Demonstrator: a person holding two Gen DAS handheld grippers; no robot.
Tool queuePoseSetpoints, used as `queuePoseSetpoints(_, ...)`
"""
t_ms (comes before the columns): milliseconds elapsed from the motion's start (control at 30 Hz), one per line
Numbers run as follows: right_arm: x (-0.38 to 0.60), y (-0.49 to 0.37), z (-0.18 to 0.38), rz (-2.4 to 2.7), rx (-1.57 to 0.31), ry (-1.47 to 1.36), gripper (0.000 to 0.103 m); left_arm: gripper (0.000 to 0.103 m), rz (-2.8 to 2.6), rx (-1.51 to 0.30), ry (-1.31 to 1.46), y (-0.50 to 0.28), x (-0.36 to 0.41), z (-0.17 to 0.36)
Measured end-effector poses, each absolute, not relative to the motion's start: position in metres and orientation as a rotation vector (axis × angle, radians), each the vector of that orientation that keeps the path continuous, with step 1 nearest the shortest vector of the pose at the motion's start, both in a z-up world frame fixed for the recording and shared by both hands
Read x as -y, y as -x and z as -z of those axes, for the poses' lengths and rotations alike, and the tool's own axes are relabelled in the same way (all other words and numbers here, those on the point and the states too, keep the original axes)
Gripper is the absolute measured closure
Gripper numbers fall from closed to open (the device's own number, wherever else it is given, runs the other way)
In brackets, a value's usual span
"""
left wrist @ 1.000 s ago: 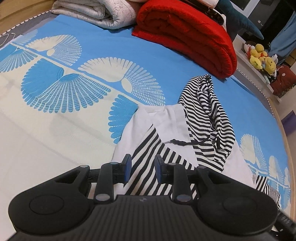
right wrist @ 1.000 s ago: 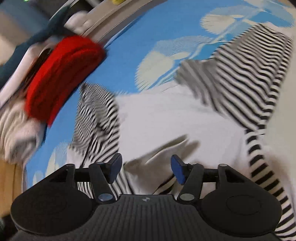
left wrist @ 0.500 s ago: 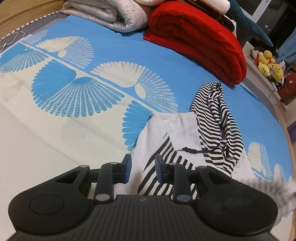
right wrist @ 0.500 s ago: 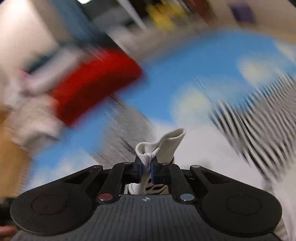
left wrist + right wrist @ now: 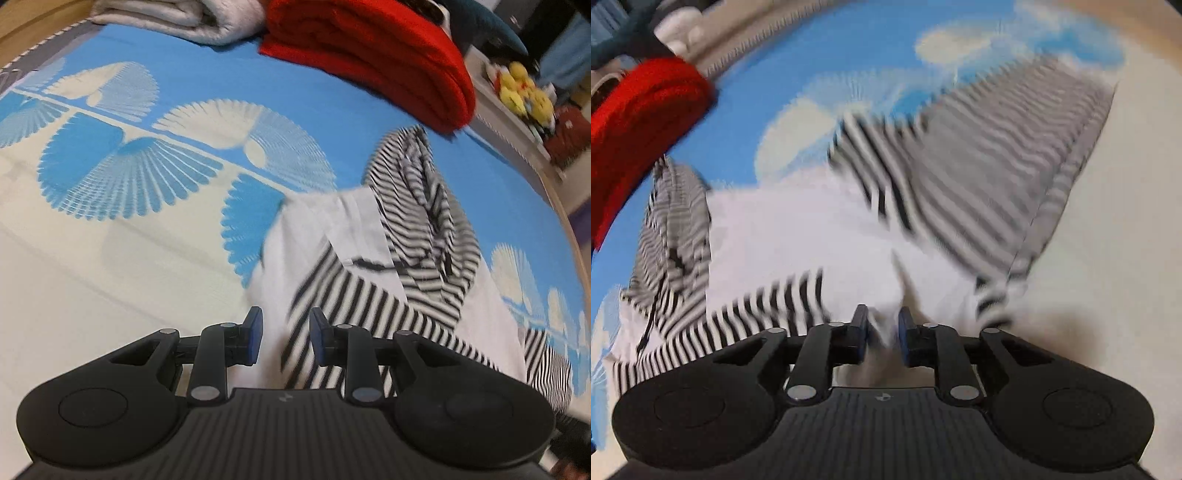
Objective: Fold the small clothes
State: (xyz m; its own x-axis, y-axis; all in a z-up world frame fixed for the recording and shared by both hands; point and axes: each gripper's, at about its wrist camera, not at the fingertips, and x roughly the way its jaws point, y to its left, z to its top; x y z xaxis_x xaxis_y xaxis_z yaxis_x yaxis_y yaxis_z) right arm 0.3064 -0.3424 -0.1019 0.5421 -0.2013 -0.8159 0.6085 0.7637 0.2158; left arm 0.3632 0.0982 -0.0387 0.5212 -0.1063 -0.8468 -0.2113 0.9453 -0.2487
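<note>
Left tool: your left tool [image 5: 284,334] has its fingers spread with nothing pinched; it hangs over the near edge of the hoodie [image 5: 369,266], white cloth showing in the gap.
Right tool: your right tool [image 5: 882,334] has its fingers close together with a fold of white cloth between them; the view is blurred, so you cannot tell whether they pinch it or only flank it.
Hoodie: the white garment with black-striped sleeves and hood lies spread on the bed [image 5: 110,258], its hood [image 5: 424,206] pointing toward the far side and a dark drawstring [image 5: 369,263] across the chest.
Sleeve: in your right view one striped sleeve [image 5: 979,177] lies across the white body [image 5: 798,229], angled toward the far right.
Bed: the cover is blue and cream with fan shapes.
Red blanket: a folded red blanket [image 5: 376,55] sits just beyond the hood.
Grey blanket: a folded pale grey blanket [image 5: 177,16] lies beside the red one.
Toys: yellow soft toys [image 5: 524,92] sit on a ledge off the bed.
</note>
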Motion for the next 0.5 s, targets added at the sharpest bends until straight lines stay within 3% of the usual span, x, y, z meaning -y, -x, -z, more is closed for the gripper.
queuePoseSetpoints(67, 0.342, -0.302, 0.085, 0.505, -0.775, -0.488, 0.059, 0.073, -0.029, -1.046, 0.328, -0.362, -0.092, 0.044)
queuePoseSetpoints(200, 0.340, -0.304, 0.082, 0.366, -0.754, -0.535, 0.057, 0.073, -0.009, -1.107, 0.315, -0.362, -0.087, 0.064)
queuePoseSetpoints(333, 0.347, -0.319, 0.130, 0.372, -1.086, -0.591, 0.056, 0.073, -0.009, -1.189, 0.348, -0.362, -0.087, 0.089)
queuePoseSetpoints(500, 0.349, -0.317, 0.112, 0.371, -1.008, -0.558, 0.056, 0.073, 0.035, -1.178, 0.367, -0.358, -0.076, 0.077)
